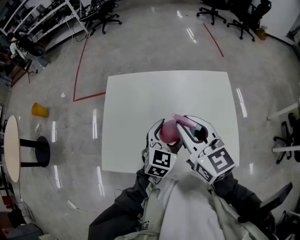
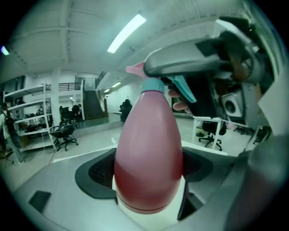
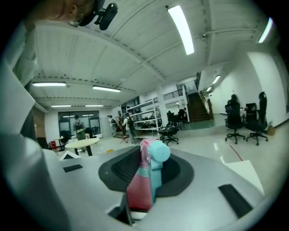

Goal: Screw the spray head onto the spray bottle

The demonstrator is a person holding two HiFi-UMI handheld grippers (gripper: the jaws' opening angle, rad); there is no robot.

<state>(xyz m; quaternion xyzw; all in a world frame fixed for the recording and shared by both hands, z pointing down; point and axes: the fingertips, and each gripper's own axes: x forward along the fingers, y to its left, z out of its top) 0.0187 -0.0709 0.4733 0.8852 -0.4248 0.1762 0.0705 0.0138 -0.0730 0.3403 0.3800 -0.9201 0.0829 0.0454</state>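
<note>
A pink egg-shaped spray bottle (image 1: 168,132) stands upright between the jaws of my left gripper (image 1: 161,140), held just above the white table (image 1: 140,103) near its front edge. In the left gripper view both pads press the bottle (image 2: 149,153) at its wide lower part. On its neck sits the pink and teal spray head (image 2: 153,85). My right gripper (image 1: 192,129) reaches in from the right and is shut on that spray head (image 3: 146,176), which fills the gap between its pads. The joint between head and neck is partly hidden by the right gripper.
The table stands on a glossy grey floor with a red tape line (image 1: 82,61). A yellow object (image 1: 39,109) and a small round table (image 1: 11,147) are at the left. Office chairs (image 1: 213,9) stand at the back, and another (image 1: 286,136) at the right.
</note>
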